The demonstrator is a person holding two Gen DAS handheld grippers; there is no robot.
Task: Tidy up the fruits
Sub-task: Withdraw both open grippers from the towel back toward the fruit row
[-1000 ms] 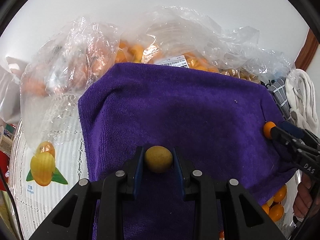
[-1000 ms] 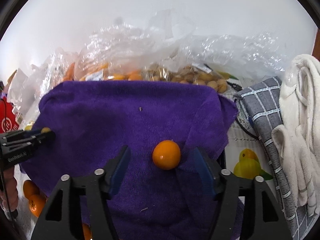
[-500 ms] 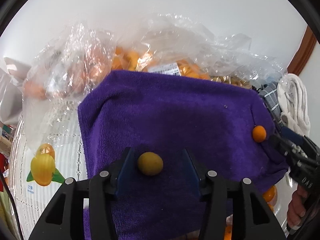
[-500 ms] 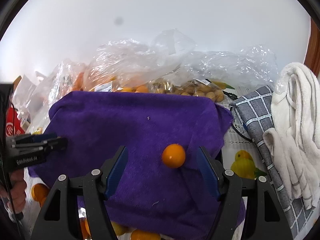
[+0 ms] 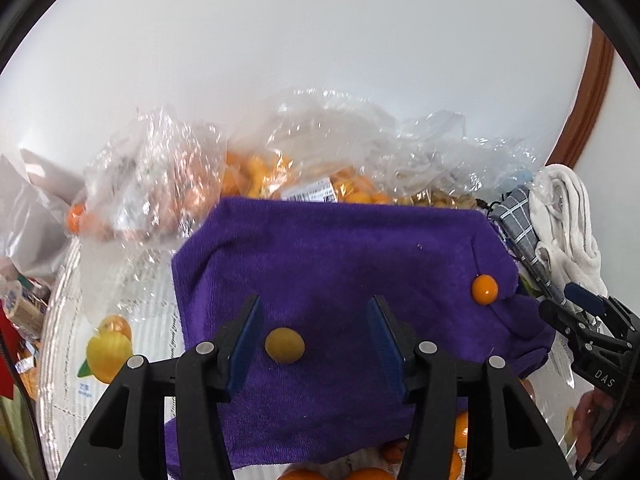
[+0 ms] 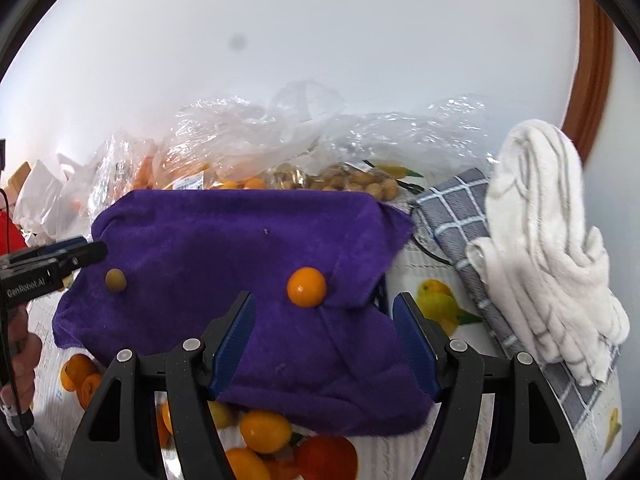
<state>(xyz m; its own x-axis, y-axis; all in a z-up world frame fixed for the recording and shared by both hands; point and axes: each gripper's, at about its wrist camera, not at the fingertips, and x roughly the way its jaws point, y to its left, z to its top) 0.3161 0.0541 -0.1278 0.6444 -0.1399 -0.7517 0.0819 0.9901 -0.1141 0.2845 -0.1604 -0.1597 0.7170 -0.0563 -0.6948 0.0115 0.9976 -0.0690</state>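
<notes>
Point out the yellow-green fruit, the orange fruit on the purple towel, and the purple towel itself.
yellow-green fruit (image 5: 285,345), left wrist view, middle of its skin.
orange fruit (image 6: 306,286), right wrist view, centre of its face.
purple towel (image 6: 224,240), right wrist view, bare stretch of its top.

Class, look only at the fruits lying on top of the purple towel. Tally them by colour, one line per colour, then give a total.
Orange fruit: 1
Yellow-green fruit: 1
Total on the purple towel: 2
</notes>
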